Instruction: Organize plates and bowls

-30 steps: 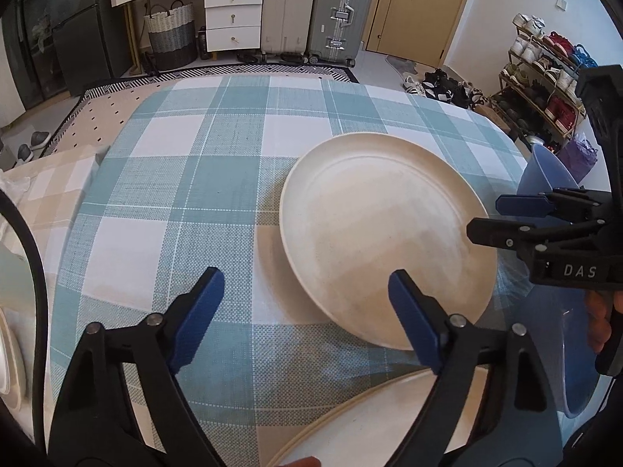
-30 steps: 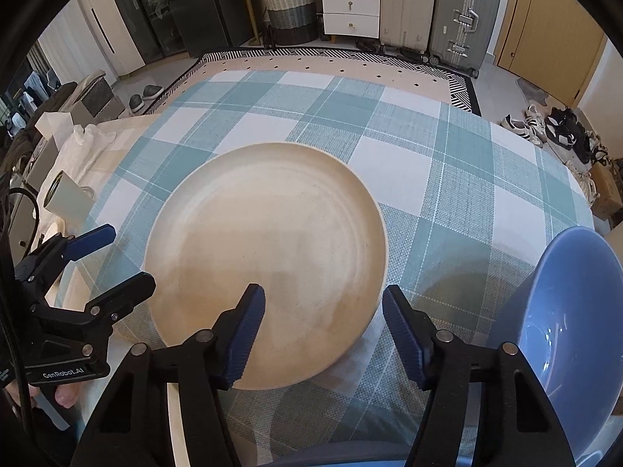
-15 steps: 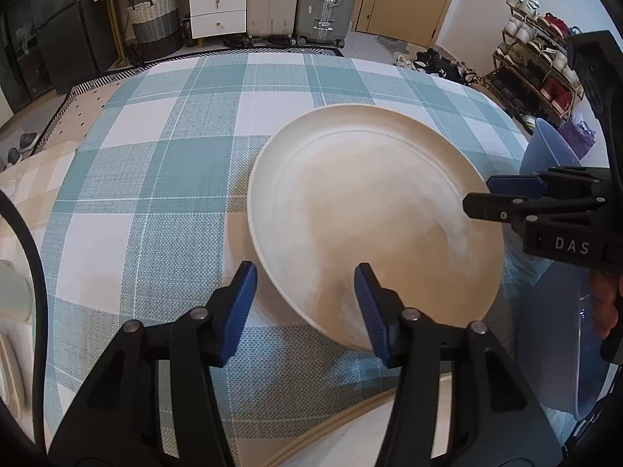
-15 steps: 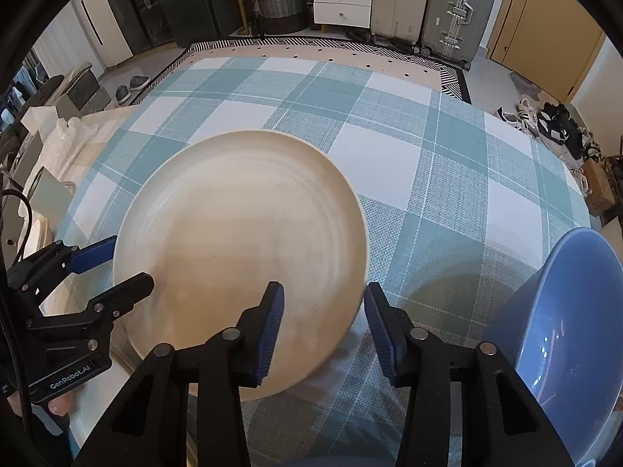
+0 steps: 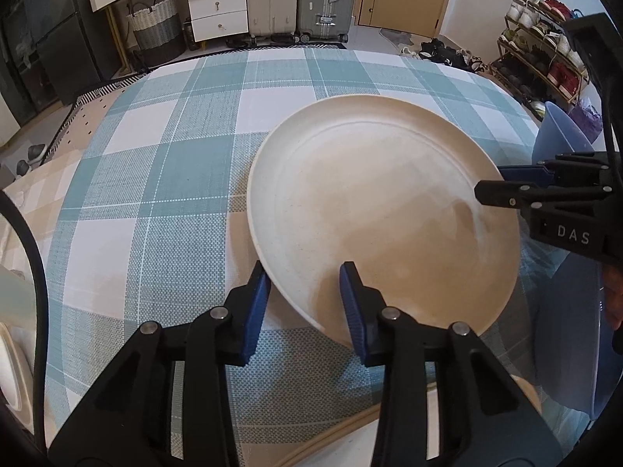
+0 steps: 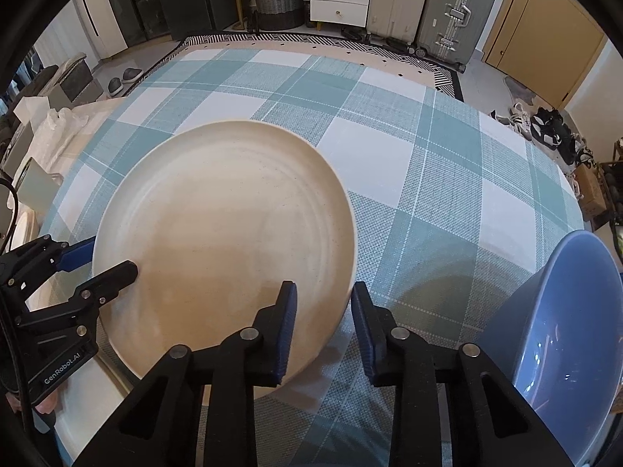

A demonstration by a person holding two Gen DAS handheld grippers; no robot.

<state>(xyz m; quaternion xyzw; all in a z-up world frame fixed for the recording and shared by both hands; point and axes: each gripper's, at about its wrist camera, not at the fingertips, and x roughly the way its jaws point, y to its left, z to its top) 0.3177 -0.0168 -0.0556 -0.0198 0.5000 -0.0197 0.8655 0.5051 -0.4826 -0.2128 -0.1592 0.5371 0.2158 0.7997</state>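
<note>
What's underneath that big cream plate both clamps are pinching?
Around the cream plate only the checked tablecloth shows, with the plate's shadow on it. The left gripper and right gripper clamp its rim. Whatever lies directly beneath its middle is covered.

My left tool [image 5: 305, 303] grips the near-left rim of the cream plate [image 5: 385, 210], one blue pad above the rim and one below. My right tool [image 5: 545, 190] pinches the plate's far-right edge. The plate sits tilted over the teal plaid tablecloth [image 5: 155, 179]. A blue bowl [image 5: 564, 334] is at the right, another cream plate's rim [image 5: 350, 439] below.
</note>
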